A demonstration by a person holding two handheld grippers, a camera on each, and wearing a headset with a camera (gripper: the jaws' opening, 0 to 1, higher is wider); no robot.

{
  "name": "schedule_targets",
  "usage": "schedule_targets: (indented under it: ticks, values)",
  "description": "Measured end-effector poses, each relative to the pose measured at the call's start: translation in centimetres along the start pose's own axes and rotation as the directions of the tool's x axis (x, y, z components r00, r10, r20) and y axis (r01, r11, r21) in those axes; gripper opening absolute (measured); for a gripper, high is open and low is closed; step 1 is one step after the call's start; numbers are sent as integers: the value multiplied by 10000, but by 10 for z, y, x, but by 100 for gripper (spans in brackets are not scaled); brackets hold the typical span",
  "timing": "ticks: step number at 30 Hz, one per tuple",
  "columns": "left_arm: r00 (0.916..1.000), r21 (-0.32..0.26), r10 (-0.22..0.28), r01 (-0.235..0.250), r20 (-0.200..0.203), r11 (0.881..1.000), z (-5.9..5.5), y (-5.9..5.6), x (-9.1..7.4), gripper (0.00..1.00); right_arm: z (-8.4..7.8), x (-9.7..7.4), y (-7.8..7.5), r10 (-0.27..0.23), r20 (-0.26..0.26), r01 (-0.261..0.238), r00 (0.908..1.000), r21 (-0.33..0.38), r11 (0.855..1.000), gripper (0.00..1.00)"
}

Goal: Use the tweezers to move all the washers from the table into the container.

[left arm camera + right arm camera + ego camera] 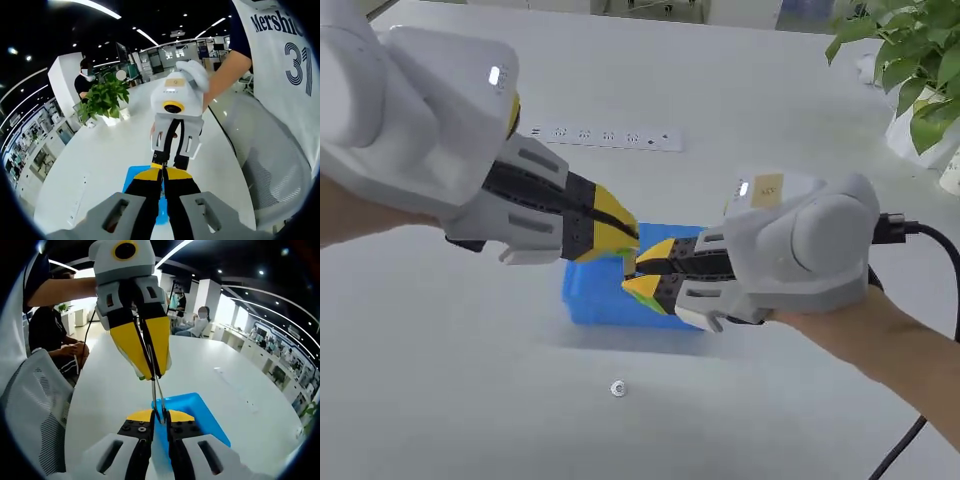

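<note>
The blue container (595,300) sits mid-table, and a single small washer (618,388) lies on the white table in front of it. Above the container my two grippers meet tip to tip. My left gripper (625,238) comes in from the upper left, my right gripper (638,272) from the right. In the right gripper view the thin metal tweezers (156,395) run from the left gripper's shut yellow jaws (150,374) down between my right gripper's jaws (160,416), over the container (195,415). Both grippers are shut on the tweezers. The left gripper view has its own jaws (163,174) against the right gripper's tips (164,165).
A white power strip (605,137) lies farther back on the table. A potted plant (910,50) stands at the far right corner. A black cable (920,235) trails from the right gripper. Bare table surface surrounds the washer.
</note>
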State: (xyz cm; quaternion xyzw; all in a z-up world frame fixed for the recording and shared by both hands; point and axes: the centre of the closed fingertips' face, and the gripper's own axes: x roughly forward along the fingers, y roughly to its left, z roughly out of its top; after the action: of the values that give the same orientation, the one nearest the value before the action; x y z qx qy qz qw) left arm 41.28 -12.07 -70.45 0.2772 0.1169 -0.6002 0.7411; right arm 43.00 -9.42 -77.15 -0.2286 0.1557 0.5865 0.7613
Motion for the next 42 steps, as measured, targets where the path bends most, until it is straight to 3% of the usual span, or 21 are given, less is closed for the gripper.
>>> schedule_targets:
  ticks: [15, 19, 21, 24, 25, 30, 35, 39, 42]
  values:
    - [9999, -250, -93, 94, 45, 9996, -18, 23, 8, 6, -8, 15, -26, 135, -86, -135, 9999, 12, 9999, 10]
    - [10000, -395, -58, 58, -9, 9992, -24, 29, 13, 6, -12, 21, -30, 201, -57, -201, 9998, 93, 9998, 4]
    - [10000, -525, 1, -2, -11, 9986, -30, 33, 19, 6, -20, 26, -34, 72, -407, -70, 9991, 35, 10000, 2]
    - [9998, -803, -84, 95, 152, 9967, -34, 33, 26, 6, -24, 27, -37, 62, -396, -56, 9992, 151, 9999, 2]
    - [9999, -785, -104, 109, 58, 9969, -44, 39, 31, 6, -25, 27, -38, 47, -439, -39, 9990, 188, 9998, 2]
    - [9998, -935, -186, 177, -87, 9955, -55, 35, 37, 6, -33, 29, -42, -12, -590, 28, 9983, 270, 9996, 3]
    - [9999, -1076, -57, 44, -121, 9942, -56, 38, 35, 6, -38, 25, -45, -100, -676, 129, 9977, 425, 9990, 3]
    - [9995, -1062, 205, -180, 220, 9942, -41, 43, 25, 6, -30, 16, -46, -234, -348, 257, 9991, 682, 9973, 6]
    - [9993, -907, 287, -263, 258, 9955, -32, 44, 20, 6, -23, 13, -43, -248, -190, 261, 9995, 686, 9973, 9]
